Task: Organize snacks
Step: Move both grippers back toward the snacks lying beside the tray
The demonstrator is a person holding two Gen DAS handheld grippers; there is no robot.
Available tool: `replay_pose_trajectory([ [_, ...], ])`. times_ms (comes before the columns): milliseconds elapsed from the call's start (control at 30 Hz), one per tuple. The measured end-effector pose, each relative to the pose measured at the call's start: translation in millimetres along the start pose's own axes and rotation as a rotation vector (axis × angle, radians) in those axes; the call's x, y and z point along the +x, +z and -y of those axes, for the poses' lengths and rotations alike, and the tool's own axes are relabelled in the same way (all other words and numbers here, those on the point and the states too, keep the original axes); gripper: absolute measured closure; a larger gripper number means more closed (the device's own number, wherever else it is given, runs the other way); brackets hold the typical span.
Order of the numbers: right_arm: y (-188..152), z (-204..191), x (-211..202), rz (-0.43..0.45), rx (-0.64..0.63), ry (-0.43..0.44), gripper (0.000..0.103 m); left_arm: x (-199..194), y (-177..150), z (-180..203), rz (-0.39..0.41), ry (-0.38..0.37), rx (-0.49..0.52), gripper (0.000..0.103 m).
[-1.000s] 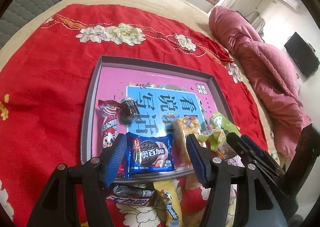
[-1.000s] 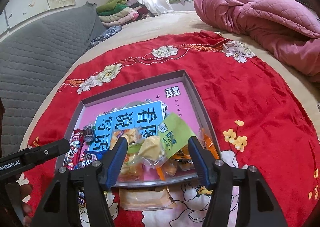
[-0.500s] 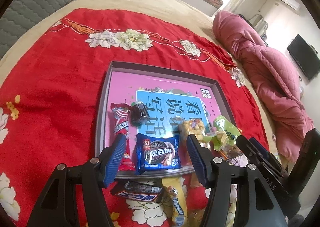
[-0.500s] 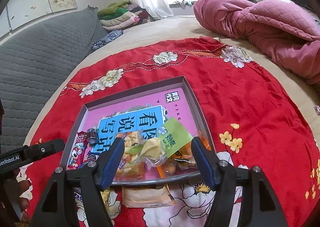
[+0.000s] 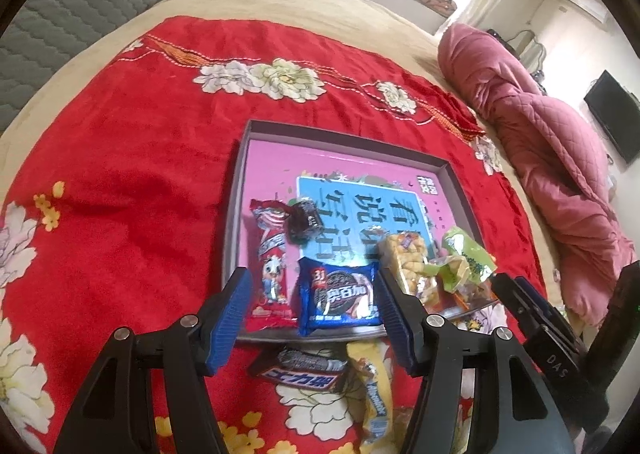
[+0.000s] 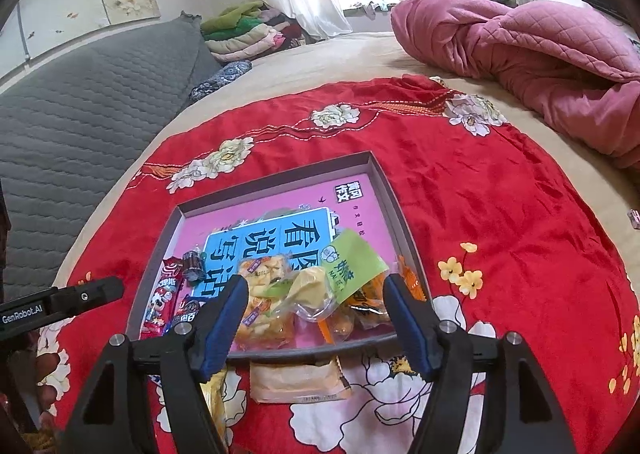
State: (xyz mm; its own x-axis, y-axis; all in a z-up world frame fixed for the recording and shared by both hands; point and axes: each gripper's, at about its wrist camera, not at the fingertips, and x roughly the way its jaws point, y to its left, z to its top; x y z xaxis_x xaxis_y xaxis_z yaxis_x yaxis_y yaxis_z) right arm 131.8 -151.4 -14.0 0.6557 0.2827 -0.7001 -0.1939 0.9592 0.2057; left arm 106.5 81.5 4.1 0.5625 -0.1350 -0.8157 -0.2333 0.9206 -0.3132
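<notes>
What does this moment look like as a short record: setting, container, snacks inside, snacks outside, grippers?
setting: red floral cloth spread on a bed
container: shallow tray with pink printed base
inside: red packet, blue cookie pack, dark candy, yellow crisps bag, green packet
outside, near edge: dark bar, yellow packet, beige packet
left gripper: open, empty
right gripper: open, empty

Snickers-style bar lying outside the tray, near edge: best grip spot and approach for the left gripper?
Grip the chocolate bar across its narrow width at mid-length, coming from above with the open left gripper. It lies flat on the red cloth, long axis roughly crosswise, close beside a yellow packet on its right, so avoid that end.
</notes>
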Motion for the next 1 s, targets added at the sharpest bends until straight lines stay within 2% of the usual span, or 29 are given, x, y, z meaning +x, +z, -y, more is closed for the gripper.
replay_pose_trajectory([
  [467, -15.5, -1.7, -12.5, -0.019, -0.022, 0.033, 0.033, -8.7, -16.5, -5.8, -0.025, 0.042, -0.004, 0.038],
  [1000, -32.1, -10.4, -24.0, -0.056, -0.045, 0.067, 0.031, -9.9, -37.7, -14.7, -0.081, 0.032, -0.081, 0.038],
])
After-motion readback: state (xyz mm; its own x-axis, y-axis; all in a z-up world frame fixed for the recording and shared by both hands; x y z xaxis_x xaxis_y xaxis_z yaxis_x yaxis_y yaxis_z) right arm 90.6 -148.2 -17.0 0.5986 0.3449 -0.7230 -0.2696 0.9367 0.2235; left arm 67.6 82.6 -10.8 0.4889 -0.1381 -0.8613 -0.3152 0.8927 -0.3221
